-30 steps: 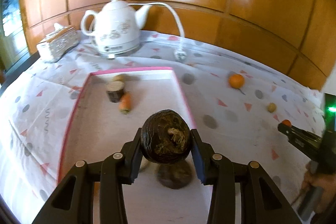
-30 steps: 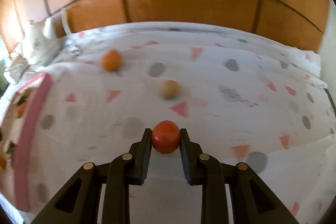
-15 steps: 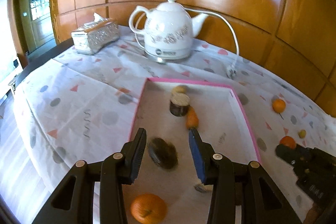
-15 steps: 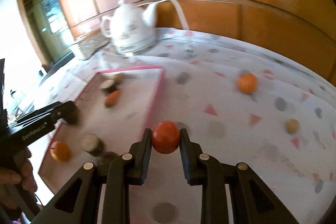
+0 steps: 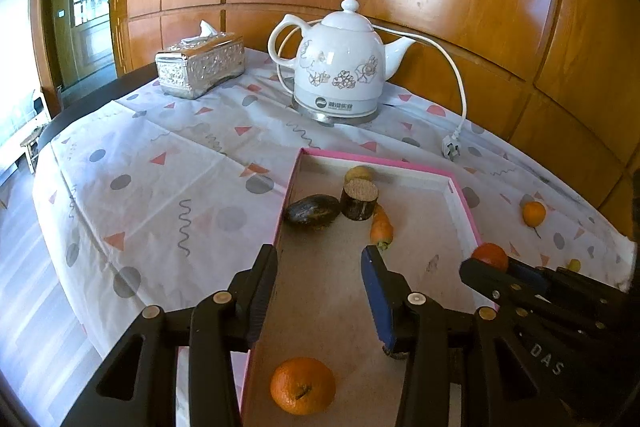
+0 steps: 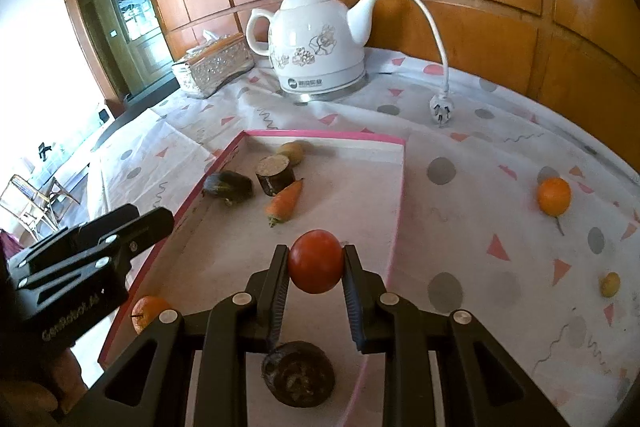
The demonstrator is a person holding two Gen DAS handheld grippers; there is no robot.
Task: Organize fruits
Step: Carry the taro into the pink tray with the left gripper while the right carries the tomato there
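From the left wrist, the left gripper (image 5: 318, 269) hangs over the pink-rimmed tray (image 5: 384, 161) with its jaws spread wide and nothing between them. Six items show in the tray here: a dark oval fruit (image 5: 313, 211) against the left wall, a dark stump-like piece (image 5: 359, 199) touching it, a small tan fruit (image 5: 359, 173) just behind that, a carrot (image 5: 381, 227), an orange (image 5: 302, 385) at the near end, and part of a dark round piece (image 5: 396, 354) hidden behind the right finger. The right gripper (image 5: 486, 269) reaches in from the right, clamped on a tomato (image 5: 490, 256) at the tray's right rim. On the patterned cloth (image 5: 168, 179) outside lie one orange with a stem (image 5: 533, 213) and one small yellowish fruit (image 5: 574, 264). One white kettle (image 5: 340, 69) and one silver tissue box (image 5: 200, 69) stand at the back.

From the right wrist, the tomato (image 6: 316, 261) is seen full, squeezed between the two fingers above the tray's floor. The dark round piece (image 6: 298, 379) shows whole here, below the fingers near the tray's right rim (image 6: 396, 227). The orange in the tray (image 6: 149, 311) is half hidden behind the left gripper (image 6: 160, 221), whose jaw gap cannot be judged from this side. The kettle's loose plug (image 6: 441, 111) lies flat on the cloth.
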